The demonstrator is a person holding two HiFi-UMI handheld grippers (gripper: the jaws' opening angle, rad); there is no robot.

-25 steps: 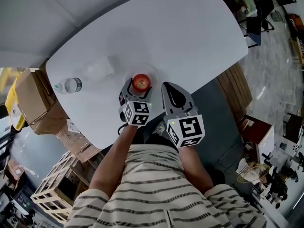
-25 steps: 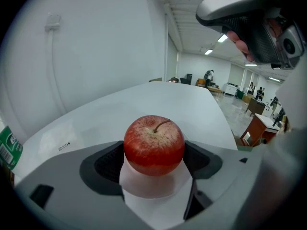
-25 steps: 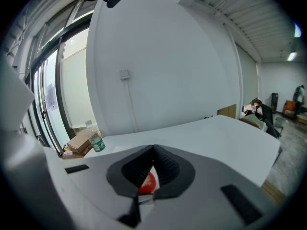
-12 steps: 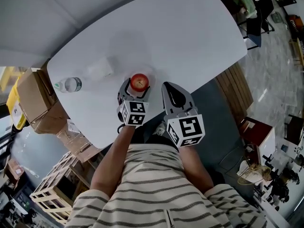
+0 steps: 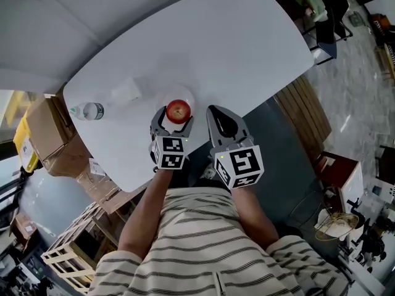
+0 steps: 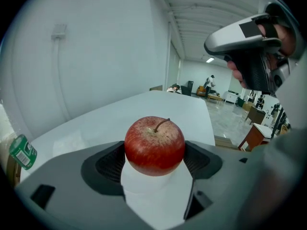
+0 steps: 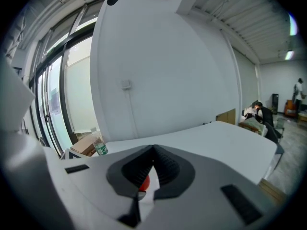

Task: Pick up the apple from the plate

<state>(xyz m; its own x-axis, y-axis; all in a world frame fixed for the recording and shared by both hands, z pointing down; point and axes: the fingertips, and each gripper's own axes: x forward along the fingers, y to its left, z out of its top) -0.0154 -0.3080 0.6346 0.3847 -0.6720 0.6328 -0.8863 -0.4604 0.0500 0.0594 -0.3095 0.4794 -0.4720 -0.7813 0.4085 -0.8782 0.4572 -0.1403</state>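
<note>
Left claw (image 6: 154, 162) clamps the red apple (image 6: 154, 145), its two ribbed pads pressed against the fruit's flanks, stem upright between them. Seen from my head, the apple (image 5: 178, 111) sits over the near side of the white plate (image 5: 185, 93), close to the bench's (image 5: 247, 42) near edge and toward its left corner. A capped water bottle (image 5: 91, 111) lies well apart at the left edge.

Over the past second the left claw (image 5: 172, 117) and the apple have drifted together a little toward me, keeping the same relation to each other. I read that as the grasp made and the lift just starting or about to start. Whether the fruit has cleared the plate, I cannot tell: white plate and white bench run together beneath it.

Right claw (image 5: 220, 113) hangs just beside, jaws drawn together on nothing, with only a sliver of red showing through its gap in the right gripper view. What remains, by my judgement, is a straight raise with the squeeze held steady.
</note>
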